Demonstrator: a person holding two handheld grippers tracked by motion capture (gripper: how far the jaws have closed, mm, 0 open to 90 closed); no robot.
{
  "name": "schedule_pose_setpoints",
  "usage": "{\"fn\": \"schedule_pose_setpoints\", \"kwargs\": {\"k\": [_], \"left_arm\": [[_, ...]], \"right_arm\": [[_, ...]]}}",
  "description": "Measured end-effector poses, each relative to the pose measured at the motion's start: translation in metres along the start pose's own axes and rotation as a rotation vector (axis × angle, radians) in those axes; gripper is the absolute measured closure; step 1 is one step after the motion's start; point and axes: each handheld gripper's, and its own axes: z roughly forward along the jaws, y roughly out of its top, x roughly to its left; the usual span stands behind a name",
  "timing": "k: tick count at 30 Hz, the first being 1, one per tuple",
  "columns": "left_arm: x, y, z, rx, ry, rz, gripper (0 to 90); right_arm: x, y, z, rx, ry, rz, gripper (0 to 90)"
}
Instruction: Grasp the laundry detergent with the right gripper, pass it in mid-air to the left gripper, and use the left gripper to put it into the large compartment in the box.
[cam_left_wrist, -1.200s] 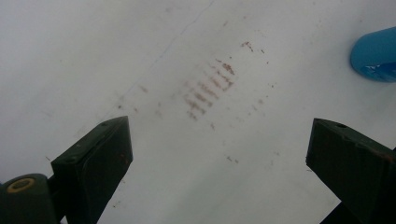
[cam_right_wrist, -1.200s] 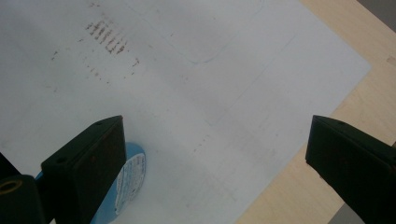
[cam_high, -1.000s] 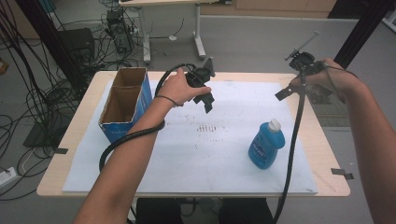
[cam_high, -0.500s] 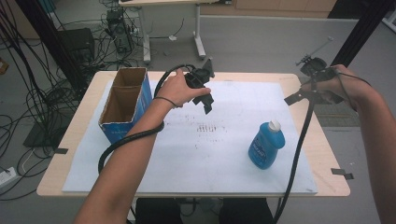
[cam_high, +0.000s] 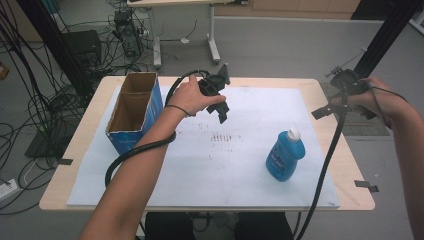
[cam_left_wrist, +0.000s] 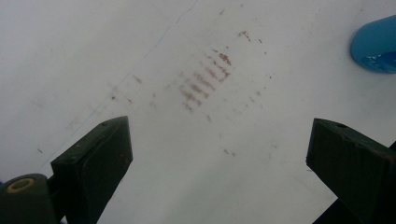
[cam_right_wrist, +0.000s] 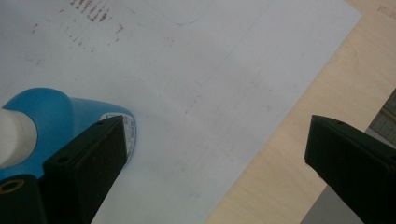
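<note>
A blue bottle (cam_high: 285, 155) with a white cap stands upright on the white sheet (cam_high: 200, 165), right of the middle. My left gripper (cam_high: 220, 111) hovers over the sheet's far middle, open, with nothing between its jaws. It looks down on brown smudges (cam_left_wrist: 205, 81), with the bottle (cam_left_wrist: 376, 44) at its view's top right edge. My right gripper (cam_high: 325, 111) is held above the table's far right edge, open and empty. The bottle (cam_right_wrist: 51, 121) sits at the lower left of its view, partly behind the left jaw.
An open blue cardboard box (cam_high: 132, 112) stands at the sheet's left edge. The wooden table (cam_high: 350, 165) shows bare strips along its right and left sides. Black cables trail from both grippers across the table. Cables and equipment stands crowd the floor behind the table at the left.
The right hand and its gripper have moved right, out past the table's right edge. The left gripper and the bottle stay put.
</note>
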Motion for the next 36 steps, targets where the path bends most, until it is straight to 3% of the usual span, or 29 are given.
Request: {"fn": "schedule_pose_setpoints", "kwargs": {"k": [24,36], "left_arm": [[0.000,-0.002,0.002,0.012,0.007,-0.011,7.4],[-0.002,-0.015,0.002,0.014,0.014,-0.024,7.4]], "right_arm": [[-0.009,-0.041,0.002,-0.008,0.005,0.041,5.9],[-0.009,-0.057,0.001,-0.017,0.008,0.041,5.9]]}}
